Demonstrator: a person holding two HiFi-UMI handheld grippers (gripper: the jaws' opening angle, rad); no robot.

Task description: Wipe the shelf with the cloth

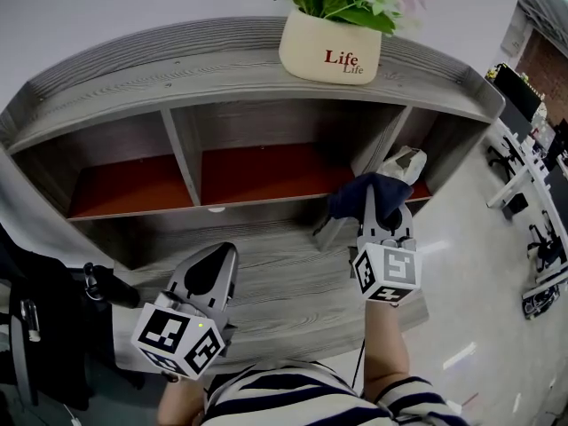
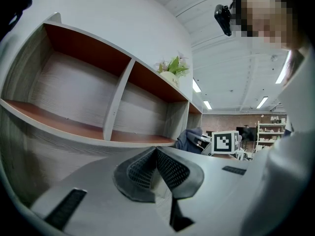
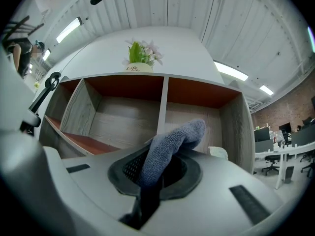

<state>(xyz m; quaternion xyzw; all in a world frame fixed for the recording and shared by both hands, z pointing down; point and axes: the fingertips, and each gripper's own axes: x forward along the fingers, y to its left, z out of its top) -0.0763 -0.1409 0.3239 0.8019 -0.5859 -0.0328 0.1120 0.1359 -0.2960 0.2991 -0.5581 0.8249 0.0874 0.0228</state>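
Note:
A grey wooden shelf (image 1: 266, 69) with red-brown compartment floors fills the head view. My right gripper (image 1: 383, 209) is shut on a dark blue-grey cloth (image 1: 359, 193), held in front of the middle and right compartments. In the right gripper view the cloth (image 3: 170, 144) sticks up from between the jaws, with the shelf (image 3: 162, 100) behind it. My left gripper (image 1: 211, 269) is shut with nothing in it, low at the left over the shelf's lower board. The left gripper view shows its closed fingertips (image 2: 153, 154), the shelf (image 2: 118, 107) and the cloth (image 2: 189, 139) far off.
A cream flower pot (image 1: 330, 47) marked "Life" stands on the shelf top. A pale crumpled object (image 1: 404, 162) lies in the right compartment. Dark gear (image 1: 35, 327) hangs at the left. Desks and chairs (image 1: 532, 176) stand on the right.

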